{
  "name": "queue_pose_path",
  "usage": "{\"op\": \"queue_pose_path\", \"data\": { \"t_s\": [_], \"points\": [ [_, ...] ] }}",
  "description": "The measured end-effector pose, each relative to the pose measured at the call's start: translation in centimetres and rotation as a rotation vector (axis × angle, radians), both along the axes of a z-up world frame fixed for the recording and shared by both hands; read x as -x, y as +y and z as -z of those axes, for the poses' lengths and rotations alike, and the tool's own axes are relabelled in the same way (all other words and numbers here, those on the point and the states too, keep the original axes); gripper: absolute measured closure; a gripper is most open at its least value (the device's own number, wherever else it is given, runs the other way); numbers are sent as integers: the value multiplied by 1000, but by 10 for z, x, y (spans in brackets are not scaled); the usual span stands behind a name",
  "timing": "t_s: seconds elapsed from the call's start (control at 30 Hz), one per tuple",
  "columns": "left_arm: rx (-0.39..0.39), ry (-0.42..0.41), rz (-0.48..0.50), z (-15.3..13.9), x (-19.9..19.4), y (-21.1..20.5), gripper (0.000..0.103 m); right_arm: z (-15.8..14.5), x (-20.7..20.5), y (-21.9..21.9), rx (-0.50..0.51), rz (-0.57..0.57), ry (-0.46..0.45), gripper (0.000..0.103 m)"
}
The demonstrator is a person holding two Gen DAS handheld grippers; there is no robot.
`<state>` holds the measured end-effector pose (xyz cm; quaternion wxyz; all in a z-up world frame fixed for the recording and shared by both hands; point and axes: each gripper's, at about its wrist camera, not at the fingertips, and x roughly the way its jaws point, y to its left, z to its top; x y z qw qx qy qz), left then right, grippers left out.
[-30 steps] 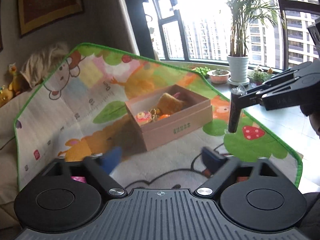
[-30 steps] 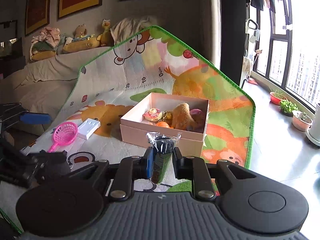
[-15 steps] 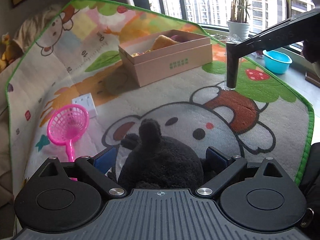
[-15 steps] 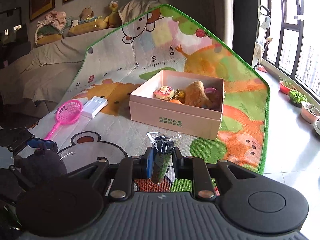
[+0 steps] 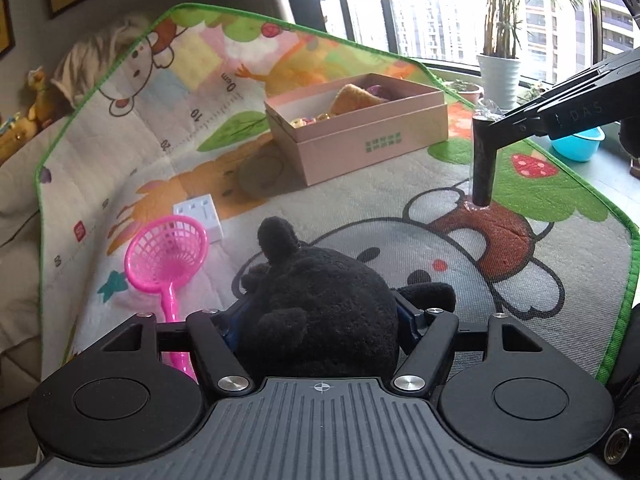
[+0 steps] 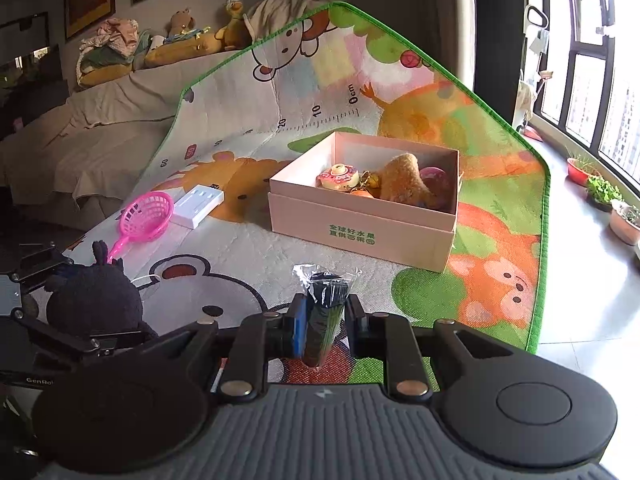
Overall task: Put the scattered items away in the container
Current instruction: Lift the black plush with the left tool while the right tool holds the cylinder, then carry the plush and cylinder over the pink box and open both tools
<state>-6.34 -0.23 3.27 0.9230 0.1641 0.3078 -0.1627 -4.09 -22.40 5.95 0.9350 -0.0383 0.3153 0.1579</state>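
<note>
The left tongs [image 5: 324, 316] are squeezing a round black plush toy [image 5: 316, 312]; the right tongs [image 6: 323, 314] are pinching a dark plastic-wrapped cylinder [image 6: 325, 308], both near the open pink cardboard box [image 6: 360, 232].

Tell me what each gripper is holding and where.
Left gripper: black plush toy, squeezed around its body. Right gripper: dark plastic-wrapped tube, pinched at its upper part.

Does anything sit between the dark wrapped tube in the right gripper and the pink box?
Nothing visible does. The right gripper holds the dark plastic-wrapped tube, and only bare cartoon play mat lies between it and the open pink cardboard box. The pink plastic scoop net lies off to the left.
</note>
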Motion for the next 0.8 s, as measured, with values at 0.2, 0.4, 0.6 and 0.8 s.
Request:
{"op": "queue_pose_path", "data": {
  "t_s": [0.2,0.4,0.6,0.8],
  "points": [
    [19,-36,23,-17,1,-7,30,0,0,3,13,-17,8,83],
    [23,-51,41,-22,-2,-15,30,2,-1,5,20,-19,14,83],
    [18,-73,66,-29,-7,-21,30,2,-2,5,17,-20,13,83],
    [66,-120,93,-46,-36,-25,30,-4,-12,-3,-4,17,-3,83]
  ]
}}
